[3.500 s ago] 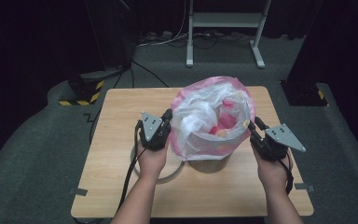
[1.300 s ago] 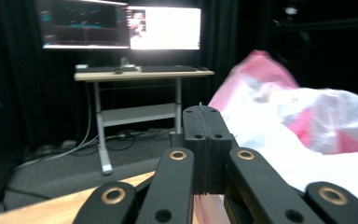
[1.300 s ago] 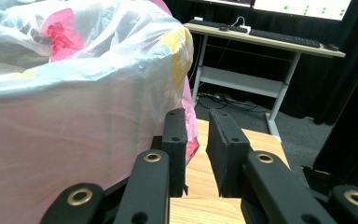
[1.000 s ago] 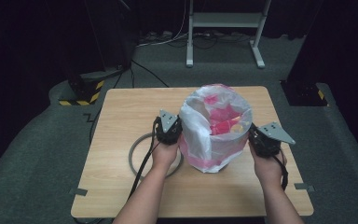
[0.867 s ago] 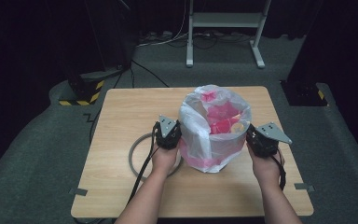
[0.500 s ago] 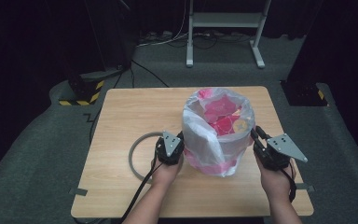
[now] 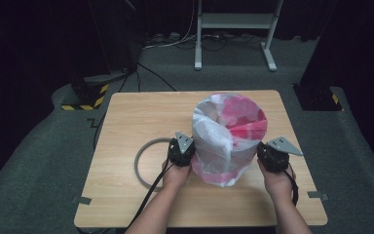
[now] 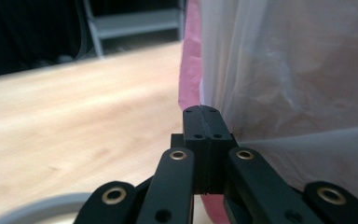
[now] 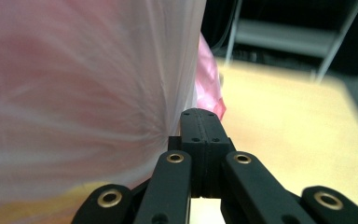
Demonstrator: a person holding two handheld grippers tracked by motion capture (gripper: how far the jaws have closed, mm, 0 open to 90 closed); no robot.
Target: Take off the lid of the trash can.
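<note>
Pinching the plastic bag (image 7: 226, 146) at centre frame, the left hand-held gripper (image 7: 181, 152) and right hand-held gripper (image 7: 271, 157) clamp its sides, apparently to draw it down over the bin inside.

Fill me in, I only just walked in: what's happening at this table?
A person is fitting a translucent plastic bag over a bin on the wooden table. The left tongs and right tongs are each shut on the bag's film at opposite sides, low down near the tabletop, so the bag drapes the bin almost to its base. A grey ring lies flat on the table beside the left hand.
</note>
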